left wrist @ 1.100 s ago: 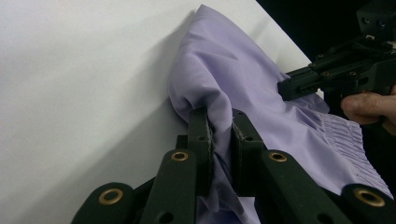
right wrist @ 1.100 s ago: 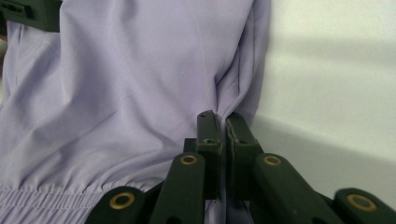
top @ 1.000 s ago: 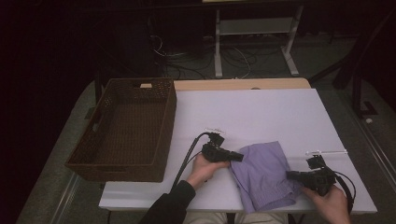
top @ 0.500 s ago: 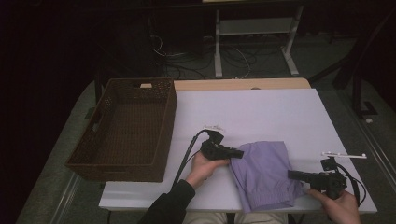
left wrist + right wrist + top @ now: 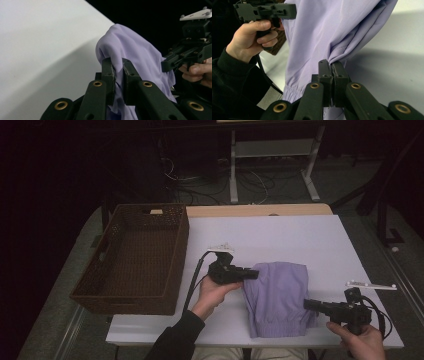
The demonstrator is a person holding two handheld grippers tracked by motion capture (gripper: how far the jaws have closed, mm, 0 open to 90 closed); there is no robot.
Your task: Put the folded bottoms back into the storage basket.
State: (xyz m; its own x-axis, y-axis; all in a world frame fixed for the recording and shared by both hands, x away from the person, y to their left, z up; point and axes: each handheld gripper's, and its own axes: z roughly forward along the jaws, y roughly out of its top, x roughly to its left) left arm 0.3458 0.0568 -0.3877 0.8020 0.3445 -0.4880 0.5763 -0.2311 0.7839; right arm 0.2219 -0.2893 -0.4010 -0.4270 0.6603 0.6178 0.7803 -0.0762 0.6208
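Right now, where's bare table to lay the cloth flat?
Widest bare patch of the table: behind the purple cloth, right of the wicker basket. Crowded along the near edge: left tool and right tool both grip the cloth there.

Soft lilac cloth, smooth and matt, thin enough to fall in fine folds, with a gathered elastic hem. Left tongs and right tongs are matt black plastic with brass-coloured rivets and rough-edged pads. The desk is smooth, matt white. Left of the cloth, a brown woven wicker basket, coarse-textured.
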